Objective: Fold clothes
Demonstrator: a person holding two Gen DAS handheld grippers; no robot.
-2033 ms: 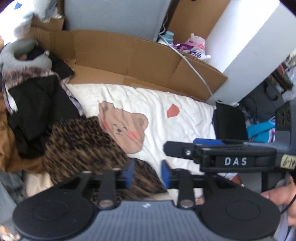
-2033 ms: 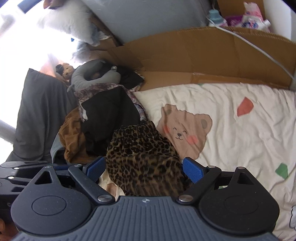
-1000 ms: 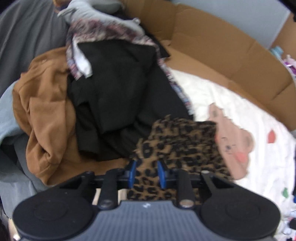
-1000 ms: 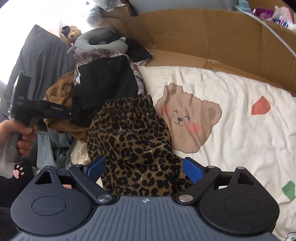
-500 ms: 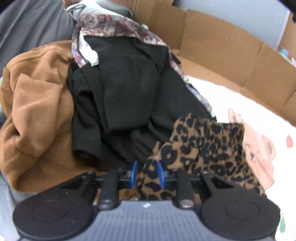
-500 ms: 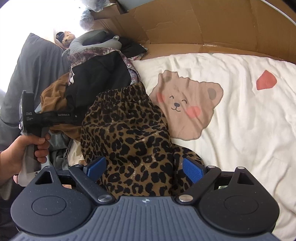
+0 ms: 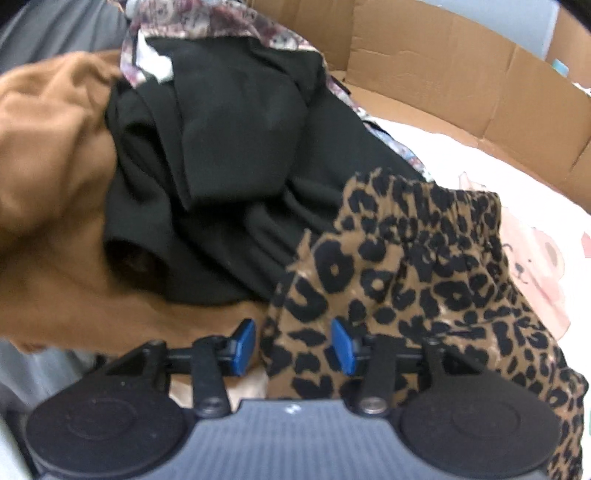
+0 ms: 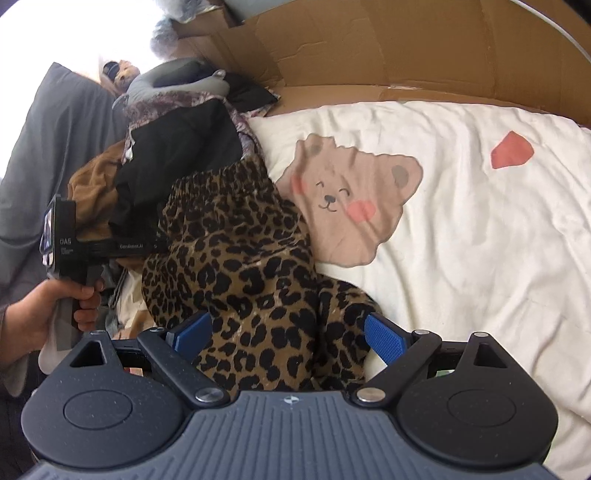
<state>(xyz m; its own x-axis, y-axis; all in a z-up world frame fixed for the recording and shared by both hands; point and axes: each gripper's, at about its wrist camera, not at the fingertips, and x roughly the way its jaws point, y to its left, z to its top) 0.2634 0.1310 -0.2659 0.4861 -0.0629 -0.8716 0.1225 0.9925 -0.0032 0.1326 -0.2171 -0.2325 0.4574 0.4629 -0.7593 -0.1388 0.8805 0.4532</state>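
A leopard-print garment (image 7: pixel 424 280) with a gathered elastic waistband lies crumpled on a white bear-print blanket (image 8: pixel 461 229). My left gripper (image 7: pixel 293 349) is low over its left edge. Its jaws are opening, with a fold of the leopard cloth between the blue pads and a gap beside the left pad. From the right wrist the leopard garment (image 8: pixel 240 266) runs toward me, and the left gripper (image 8: pixel 159 245) reaches its edge, held by a hand (image 8: pixel 33 317). My right gripper (image 8: pixel 288 336) stands wide open astride the near end of the garment.
Left of the garment is a heap of clothes: a black piece (image 7: pixel 229 158), a brown one (image 7: pixel 48 177) and a floral one (image 7: pixel 207 22). Cardboard walls (image 7: pixel 443 74) stand behind. A grey neck pillow (image 8: pixel 173 79) tops the heap; grey bedding (image 8: pixel 55 147) lies left.
Both grippers have sunk toward the leopard garment, which now lies on the blanket. The left jaws have widened around the fold they pinched; the right jaws stay wide.
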